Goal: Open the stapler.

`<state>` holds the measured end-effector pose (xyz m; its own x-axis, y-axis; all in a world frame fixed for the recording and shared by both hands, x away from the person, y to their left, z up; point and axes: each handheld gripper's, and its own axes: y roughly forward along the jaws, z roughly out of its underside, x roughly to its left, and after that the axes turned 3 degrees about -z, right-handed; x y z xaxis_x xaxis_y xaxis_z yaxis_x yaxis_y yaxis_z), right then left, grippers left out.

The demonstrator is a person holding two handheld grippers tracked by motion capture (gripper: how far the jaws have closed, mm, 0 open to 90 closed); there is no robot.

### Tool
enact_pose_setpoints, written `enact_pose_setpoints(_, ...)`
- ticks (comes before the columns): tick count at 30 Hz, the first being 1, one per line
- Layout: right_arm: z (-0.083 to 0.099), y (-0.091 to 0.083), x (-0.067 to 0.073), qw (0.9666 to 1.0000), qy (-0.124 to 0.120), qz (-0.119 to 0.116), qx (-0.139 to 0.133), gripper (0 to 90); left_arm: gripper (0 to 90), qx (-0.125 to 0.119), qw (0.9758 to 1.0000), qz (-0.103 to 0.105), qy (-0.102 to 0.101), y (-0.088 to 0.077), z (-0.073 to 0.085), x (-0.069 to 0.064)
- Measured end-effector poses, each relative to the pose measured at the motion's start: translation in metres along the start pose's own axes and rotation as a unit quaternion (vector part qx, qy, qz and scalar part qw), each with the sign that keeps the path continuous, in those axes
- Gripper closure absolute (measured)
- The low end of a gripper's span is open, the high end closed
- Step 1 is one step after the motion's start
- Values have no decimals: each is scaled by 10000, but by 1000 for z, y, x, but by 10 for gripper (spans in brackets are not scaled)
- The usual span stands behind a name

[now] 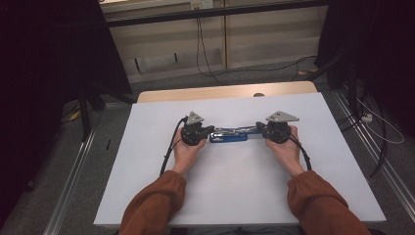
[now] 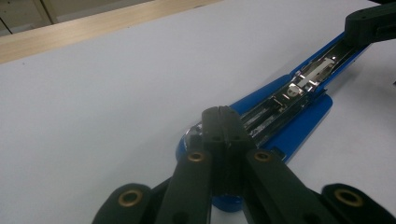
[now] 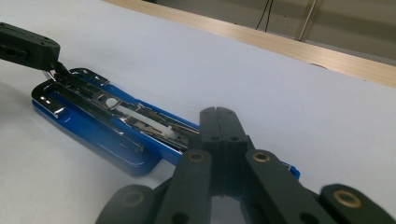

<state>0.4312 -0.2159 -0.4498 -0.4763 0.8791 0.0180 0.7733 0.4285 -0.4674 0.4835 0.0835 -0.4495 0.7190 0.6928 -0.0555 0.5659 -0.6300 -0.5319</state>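
Observation:
A blue stapler (image 1: 228, 135) lies opened flat on the white table (image 1: 235, 196), its metal staple channel facing up (image 2: 299, 116) (image 3: 107, 126). My left gripper (image 1: 210, 129) is at the stapler's left end, jaws pressed together with no gap (image 2: 223, 112). In the right gripper view its tip (image 3: 52, 66) touches the shiny metal end. My right gripper (image 1: 258, 127) is at the other end, jaws also shut (image 3: 218, 112), resting over the blue arm (image 2: 349, 24). Whether either pinches a thin part I cannot tell.
A wooden strip (image 1: 220, 92) runs along the table's far edge. Beyond it are a wall panel and hanging cables (image 1: 200, 44). Dark stands and loose cables (image 1: 377, 127) flank the table on the floor. Orange sleeves (image 1: 156, 200) come in from the near edge.

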Motion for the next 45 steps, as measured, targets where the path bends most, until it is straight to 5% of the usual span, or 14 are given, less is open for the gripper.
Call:
enact_pose_setpoints(15,-1,-1,0,9998,64,-85,-175,862,900,-157,9999,-18,39,-4,-5,-3)
enact_pose_setpoints(23,-4,-3,-1,9993,148,-111,-311,767,649,-387,9992,-118,-74,-7,-10,-9)
enact_pose_setpoints(28,-7,-10,-4,9988,199,-190,-397,572,499,-395,9990,-73,-188,-11,-11,-9)
enact_pose_setpoints(38,-3,-22,-16,9975,361,-206,-567,131,110,-126,9991,-397,-7,-13,-10,-6)
enact_pose_setpoints(45,1,-31,-20,9970,406,-264,-611,59,42,-197,9996,-185,-78,-27,-7,-7)
